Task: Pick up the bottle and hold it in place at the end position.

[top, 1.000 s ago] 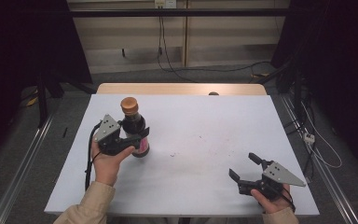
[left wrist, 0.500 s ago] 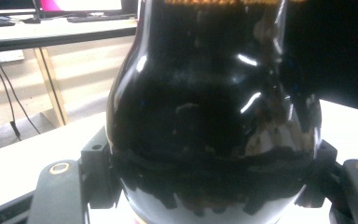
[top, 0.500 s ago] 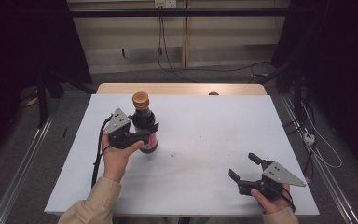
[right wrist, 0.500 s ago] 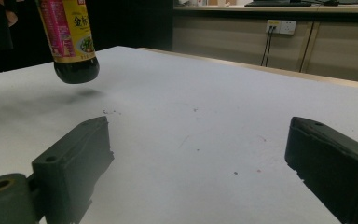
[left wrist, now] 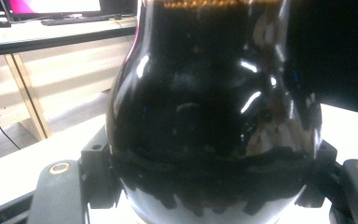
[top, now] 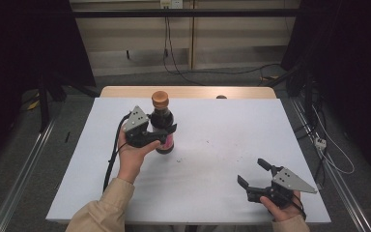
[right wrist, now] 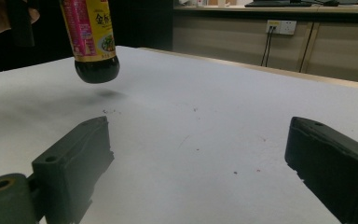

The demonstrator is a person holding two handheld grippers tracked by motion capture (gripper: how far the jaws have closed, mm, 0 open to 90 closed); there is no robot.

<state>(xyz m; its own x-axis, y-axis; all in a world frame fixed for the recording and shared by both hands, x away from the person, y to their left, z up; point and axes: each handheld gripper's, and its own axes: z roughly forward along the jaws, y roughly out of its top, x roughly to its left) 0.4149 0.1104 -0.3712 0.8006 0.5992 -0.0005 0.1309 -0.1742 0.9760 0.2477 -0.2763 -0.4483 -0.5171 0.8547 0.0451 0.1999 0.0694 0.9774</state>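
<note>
High view: left gripper (top: 166,135), clamping the bottle (top: 162,121), has carried it rightward.

left gripper (top: 166,135) jaws clamped; right gripper (top: 255,175) jaws spread.

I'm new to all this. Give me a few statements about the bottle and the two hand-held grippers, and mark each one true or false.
1. The left gripper grips the dark bottle around its body. True.
2. The bottle stands on the white table. False: the right gripper view shows its base hanging above the tabletop, with a shadow beneath.
3. The right gripper holds a cap. False: its jaws are open with nothing between them.
4. The bottle wears an orange-brown cap. True.
5. The bottle lies on its side. False: it is held roughly upright.
</note>
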